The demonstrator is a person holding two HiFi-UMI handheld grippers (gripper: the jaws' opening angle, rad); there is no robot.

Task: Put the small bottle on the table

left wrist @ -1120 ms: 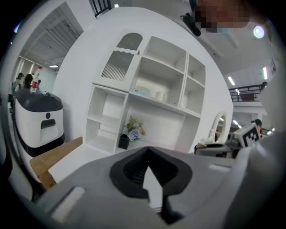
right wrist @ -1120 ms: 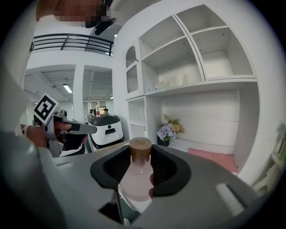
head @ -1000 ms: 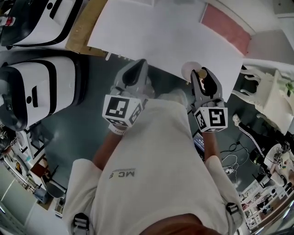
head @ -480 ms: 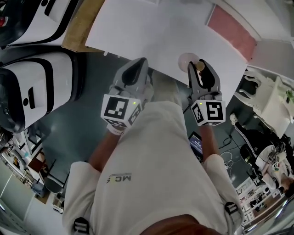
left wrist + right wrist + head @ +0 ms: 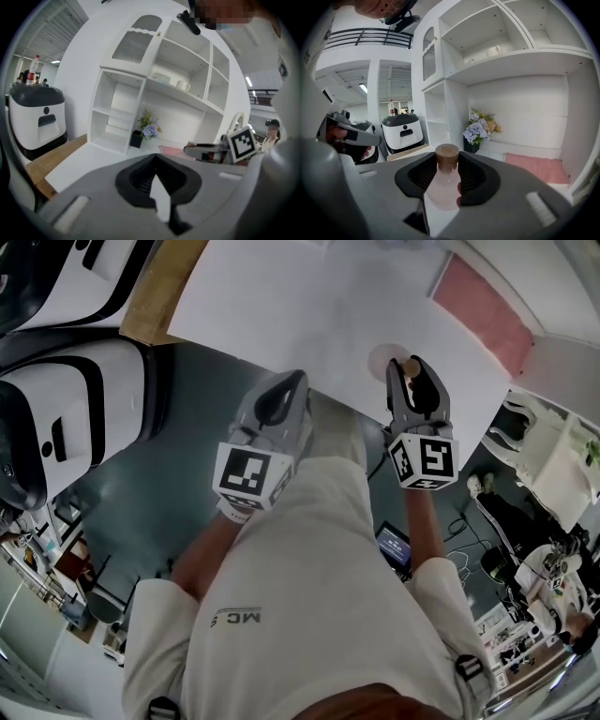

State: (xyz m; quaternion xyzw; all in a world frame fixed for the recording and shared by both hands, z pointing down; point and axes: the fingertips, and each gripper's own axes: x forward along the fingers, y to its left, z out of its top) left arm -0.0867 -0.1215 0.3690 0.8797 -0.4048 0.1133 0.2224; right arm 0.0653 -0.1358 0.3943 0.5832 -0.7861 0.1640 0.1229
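Note:
The small bottle (image 5: 444, 187), a pale pink flask with a brown cork cap, stands upright between the jaws of my right gripper (image 5: 447, 161), which is shut on it. In the head view the right gripper (image 5: 411, 373) holds the bottle (image 5: 380, 360) over the near edge of the white table (image 5: 300, 306). My left gripper (image 5: 287, 388) hangs to the left, just short of the table edge over the dark floor. In its own view the left gripper (image 5: 155, 157) has its tips together and nothing between them.
A pink mat (image 5: 487, 310) lies on the table's far right. A white shelf cabinet (image 5: 154, 93) with a flower pot (image 5: 145, 131) stands behind the table. White and black machines (image 5: 66, 418) and a wooden board (image 5: 155, 296) are at the left.
Both grippers have moved a little forward towards the table. The bottle in the right gripper now sits further over the table edge.

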